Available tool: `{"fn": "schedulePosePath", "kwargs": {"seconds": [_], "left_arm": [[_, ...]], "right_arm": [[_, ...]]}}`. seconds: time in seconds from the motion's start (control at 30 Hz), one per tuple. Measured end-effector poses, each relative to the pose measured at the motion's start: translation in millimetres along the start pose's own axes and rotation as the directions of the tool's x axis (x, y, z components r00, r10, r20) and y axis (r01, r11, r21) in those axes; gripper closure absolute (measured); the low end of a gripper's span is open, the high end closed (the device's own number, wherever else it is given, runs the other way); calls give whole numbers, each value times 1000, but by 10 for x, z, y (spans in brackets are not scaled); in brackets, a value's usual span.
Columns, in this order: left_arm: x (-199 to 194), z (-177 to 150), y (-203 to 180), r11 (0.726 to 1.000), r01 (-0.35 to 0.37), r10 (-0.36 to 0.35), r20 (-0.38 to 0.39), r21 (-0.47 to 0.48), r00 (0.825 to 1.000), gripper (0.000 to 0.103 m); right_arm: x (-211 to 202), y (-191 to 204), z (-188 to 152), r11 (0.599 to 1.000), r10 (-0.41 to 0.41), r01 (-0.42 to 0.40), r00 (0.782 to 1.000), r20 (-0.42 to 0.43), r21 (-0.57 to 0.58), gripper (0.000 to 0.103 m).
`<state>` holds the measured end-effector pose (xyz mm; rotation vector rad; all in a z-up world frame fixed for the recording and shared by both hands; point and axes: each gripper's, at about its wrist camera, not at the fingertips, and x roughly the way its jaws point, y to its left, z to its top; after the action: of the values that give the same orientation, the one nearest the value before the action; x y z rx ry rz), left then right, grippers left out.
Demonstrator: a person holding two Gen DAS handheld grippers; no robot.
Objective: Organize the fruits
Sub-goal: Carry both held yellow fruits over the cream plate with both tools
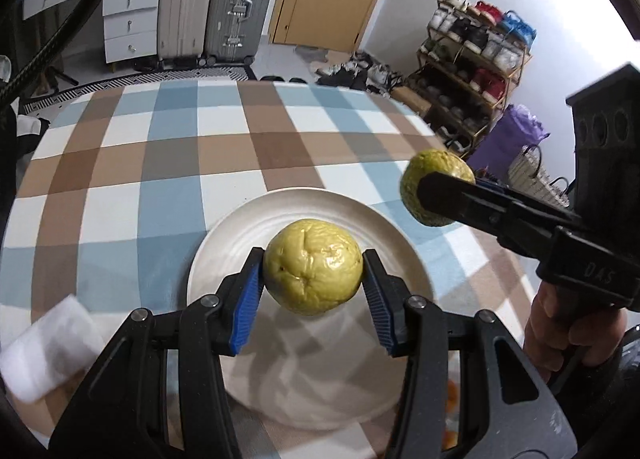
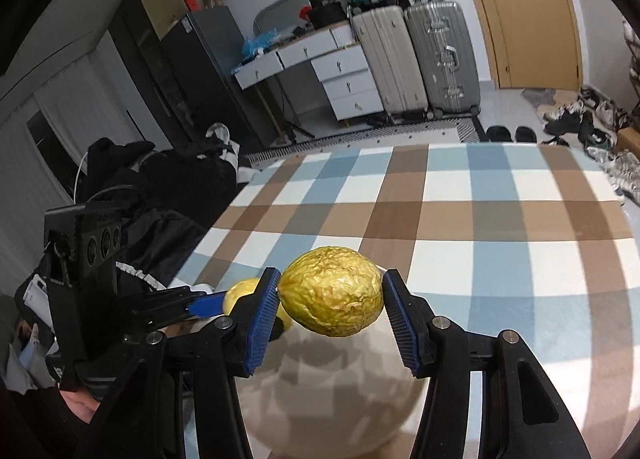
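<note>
1. Left wrist view: checked tablecloth [image 1: 168, 163] spans the table, one cloth, brown, blue and white squares.
2. White plate [image 1: 224, 243], one. It lies flat on the cloth, below both fruits; bare of fruit as far as shows.
3. Left gripper [image 1: 313, 273] pinches a smooth yellow fruit [image 1: 313, 267] at its widest sides, held in the air over the plate. One blue pad [image 1: 246, 299] bears on each flank.
4. Right gripper [image 2: 331, 291] likewise pinches a wrinkled yellow fruit [image 2: 332, 291], raised above the plate's right edge, near the other fruit but apart from it.
5. Fruit count: two, one per tool. Orange blobs at the bottom edge of the left view are too blurred to name.
6. Handling, as judged: both look light and roundish. The puckered skin suggests a soft, yielding rind that may dent under hard squeeze. The smooth one looks glossier, so likelier to slip. The widest part across the middle is the sound hold; lower gently, since a round fruit may roll on the plate.
7. White folded cloth [image 1: 44, 351], one, at the near left edge.
</note>
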<state>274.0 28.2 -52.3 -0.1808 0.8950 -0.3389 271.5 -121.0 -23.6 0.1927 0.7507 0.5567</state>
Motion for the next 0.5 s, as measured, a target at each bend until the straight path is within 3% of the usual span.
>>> {"fn": "schedulePosePath", "kwargs": {"seconds": [0.17,0.5], "left_arm": [[316,20,129,1000,-7,8,-37,3,999,57],[586,60,217,999,-13,16,-71,46,997,57]], "right_arm": [[421,-129,5,1000,18,-16,996,-90,24,50],[825,-247,-16,998,21,-10,986,-164,67,49]]}}
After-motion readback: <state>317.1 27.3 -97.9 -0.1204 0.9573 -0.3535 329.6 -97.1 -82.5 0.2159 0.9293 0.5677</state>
